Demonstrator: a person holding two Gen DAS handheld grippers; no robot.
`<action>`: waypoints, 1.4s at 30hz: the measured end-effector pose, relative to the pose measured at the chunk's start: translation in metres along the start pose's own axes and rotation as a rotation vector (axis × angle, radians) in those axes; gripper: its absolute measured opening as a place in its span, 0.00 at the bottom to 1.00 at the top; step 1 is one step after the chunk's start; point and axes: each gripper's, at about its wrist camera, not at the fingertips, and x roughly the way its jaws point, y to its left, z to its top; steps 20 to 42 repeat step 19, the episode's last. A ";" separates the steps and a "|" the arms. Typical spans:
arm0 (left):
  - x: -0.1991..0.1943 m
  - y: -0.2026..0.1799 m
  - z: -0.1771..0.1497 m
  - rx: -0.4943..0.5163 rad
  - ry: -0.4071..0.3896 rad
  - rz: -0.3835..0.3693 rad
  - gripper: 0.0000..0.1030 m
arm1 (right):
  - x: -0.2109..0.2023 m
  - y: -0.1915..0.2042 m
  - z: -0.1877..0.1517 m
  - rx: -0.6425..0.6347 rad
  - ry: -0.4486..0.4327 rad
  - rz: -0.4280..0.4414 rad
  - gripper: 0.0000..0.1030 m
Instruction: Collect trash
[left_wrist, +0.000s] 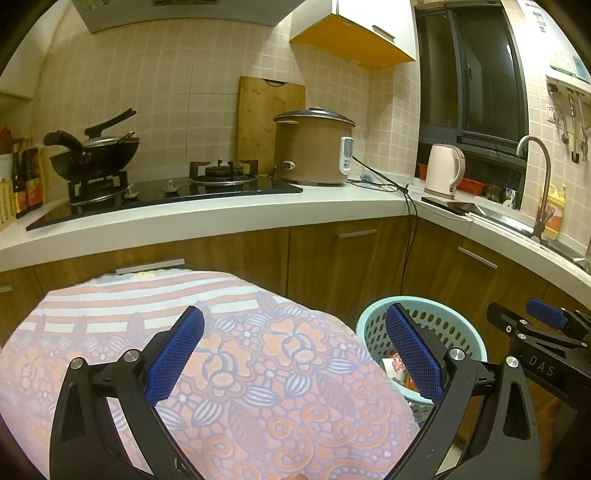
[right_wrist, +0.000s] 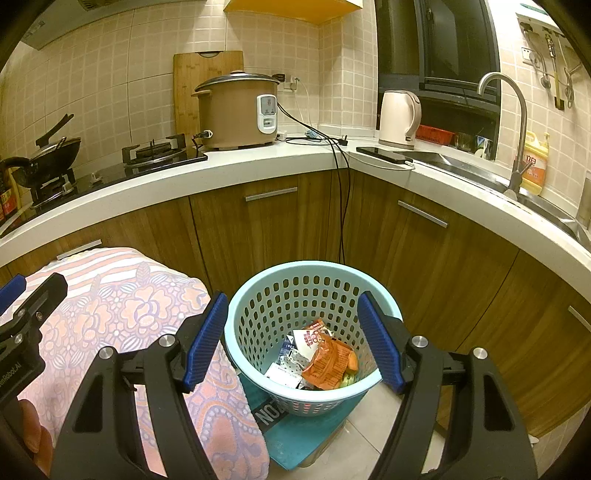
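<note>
A light blue perforated waste basket (right_wrist: 258, 291) stands on the floor by the cabinets, holding several wrappers, the top one an orange packet (right_wrist: 328, 360). My right gripper (right_wrist: 291, 339) hovers above the basket, open, nothing between its blue pads. In the left wrist view my left gripper (left_wrist: 295, 354) is open over a table draped in a pink flowered cloth (left_wrist: 258, 369), with nothing between its fingers. The basket (left_wrist: 469, 332) shows to its right, partly hidden by the right finger. The right gripper (left_wrist: 546, 317) appears at the far right edge there.
A white counter (right_wrist: 258, 166) curves around with a rice cooker (right_wrist: 236, 110), kettle (right_wrist: 399, 118), phone (right_wrist: 384, 154), stove and wok (left_wrist: 96, 155), sink and tap (right_wrist: 513, 122). Black cords (right_wrist: 341, 206) hang down the wooden cabinet doors. A teal mat (right_wrist: 295, 432) lies under the basket.
</note>
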 end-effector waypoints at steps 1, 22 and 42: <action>0.000 0.000 0.000 0.000 0.000 0.001 0.93 | 0.000 0.000 0.000 0.000 0.001 0.001 0.67; 0.002 0.004 0.002 -0.012 0.020 -0.009 0.93 | 0.003 -0.002 -0.002 0.009 0.009 0.000 0.67; 0.002 0.004 0.002 -0.012 0.020 -0.009 0.93 | 0.003 -0.002 -0.002 0.009 0.009 0.000 0.67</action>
